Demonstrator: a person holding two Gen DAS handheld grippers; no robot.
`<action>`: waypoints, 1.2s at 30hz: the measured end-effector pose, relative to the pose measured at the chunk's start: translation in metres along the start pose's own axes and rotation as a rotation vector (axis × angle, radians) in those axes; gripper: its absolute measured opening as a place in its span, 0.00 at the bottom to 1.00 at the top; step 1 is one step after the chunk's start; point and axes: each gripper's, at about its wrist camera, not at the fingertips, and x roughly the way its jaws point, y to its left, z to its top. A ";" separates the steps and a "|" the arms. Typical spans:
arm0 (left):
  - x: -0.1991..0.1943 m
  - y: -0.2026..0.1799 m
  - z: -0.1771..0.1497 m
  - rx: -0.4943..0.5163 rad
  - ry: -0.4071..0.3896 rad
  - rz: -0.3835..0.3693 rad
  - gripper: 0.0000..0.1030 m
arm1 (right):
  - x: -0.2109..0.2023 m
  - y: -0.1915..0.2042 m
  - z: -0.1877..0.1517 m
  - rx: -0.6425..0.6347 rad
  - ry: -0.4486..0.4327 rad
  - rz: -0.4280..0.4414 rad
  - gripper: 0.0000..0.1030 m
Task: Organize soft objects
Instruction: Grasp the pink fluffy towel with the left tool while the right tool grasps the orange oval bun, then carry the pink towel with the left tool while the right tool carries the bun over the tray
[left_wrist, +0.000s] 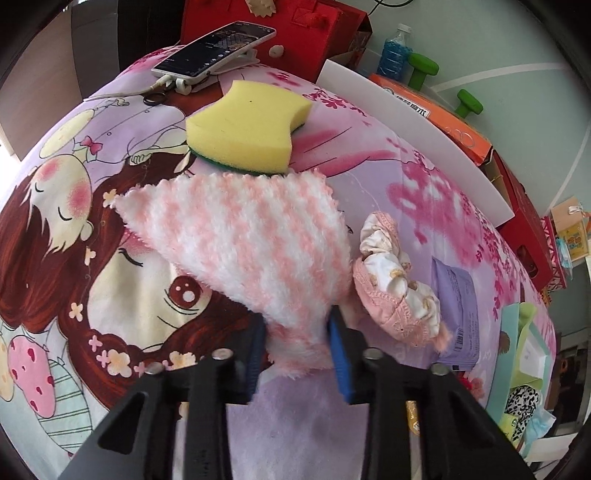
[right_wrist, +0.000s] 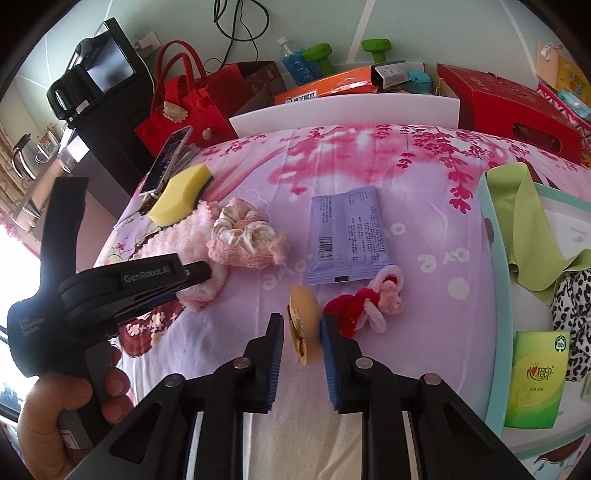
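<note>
My left gripper (left_wrist: 297, 332) is shut on a corner of a fluffy pink and white cloth (left_wrist: 243, 236) that lies on the printed bedsheet; it also shows at the left of the right wrist view (right_wrist: 192, 275). A yellow sponge (left_wrist: 245, 129) lies just beyond the cloth, and a pink and cream scrunchie (left_wrist: 395, 280) lies to its right. My right gripper (right_wrist: 303, 332) is shut on a tan round puff (right_wrist: 304, 328) held on edge. A red and pink plush toy (right_wrist: 365, 302) lies just right of it. A purple packet (right_wrist: 347, 240) lies beyond.
A teal box (right_wrist: 496, 295) at the right holds a green cloth (right_wrist: 524, 221), a leopard print cloth and a green tissue pack (right_wrist: 539, 380). A phone (left_wrist: 214, 48) lies at the far left. A white board (right_wrist: 343, 110), red bag and boxes line the back.
</note>
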 end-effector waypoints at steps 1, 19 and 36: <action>0.000 0.000 0.000 -0.001 0.000 -0.004 0.23 | 0.000 -0.001 0.000 0.000 0.000 -0.003 0.18; -0.030 0.005 -0.002 -0.017 -0.090 -0.033 0.13 | -0.017 -0.008 0.004 0.021 -0.044 0.002 0.12; -0.126 -0.044 -0.006 0.155 -0.362 -0.108 0.13 | -0.060 -0.027 0.013 0.072 -0.161 0.009 0.12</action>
